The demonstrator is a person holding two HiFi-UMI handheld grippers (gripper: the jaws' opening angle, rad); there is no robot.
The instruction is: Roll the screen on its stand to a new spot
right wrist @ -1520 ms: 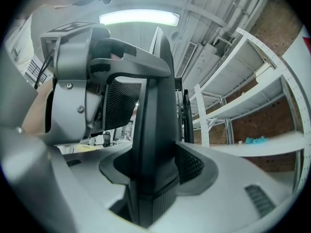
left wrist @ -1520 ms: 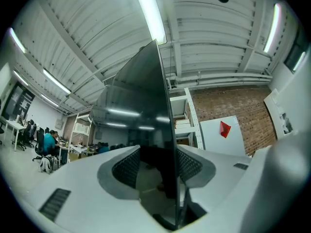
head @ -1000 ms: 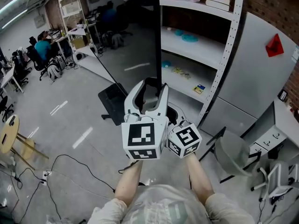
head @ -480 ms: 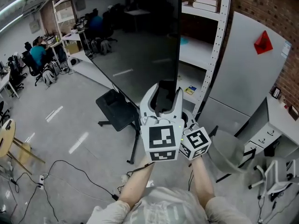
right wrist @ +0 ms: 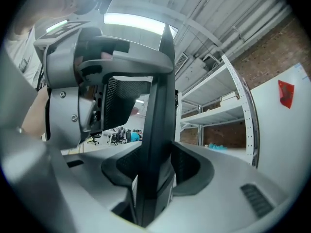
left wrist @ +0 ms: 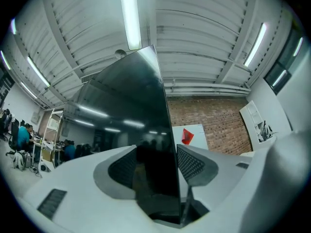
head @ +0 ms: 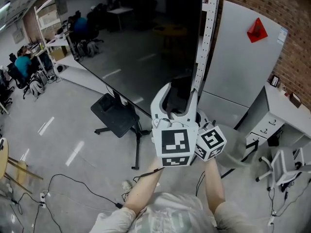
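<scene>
The big black screen (head: 141, 42) stands on a dark wheeled stand (head: 115, 115) on the grey floor. My left gripper (head: 174, 98) straddles the screen's right edge. In the left gripper view that edge (left wrist: 163, 130) runs up between the jaws, which are opening, and a thin gap shows at the right pad (left wrist: 194, 161). My right gripper (right wrist: 155, 178) sits lower on the same edge. Its jaws are closing, with a pad against each face of the screen (right wrist: 160, 106). In the head view only its marker cube (head: 210, 142) shows.
Behind the screen's right edge rises a white shelf post (head: 208, 28). A grey cabinet (head: 238, 67) with a red triangle (head: 256, 30) comes right of it, then a white desk (head: 282, 115) and a grey chair (head: 238, 152). Cables (head: 73, 178) cross the floor at left. People sit at desks (head: 22, 64) far left.
The screen and both grippers have shifted right in the head view. The screen now hides the shelf boards that showed earlier.
</scene>
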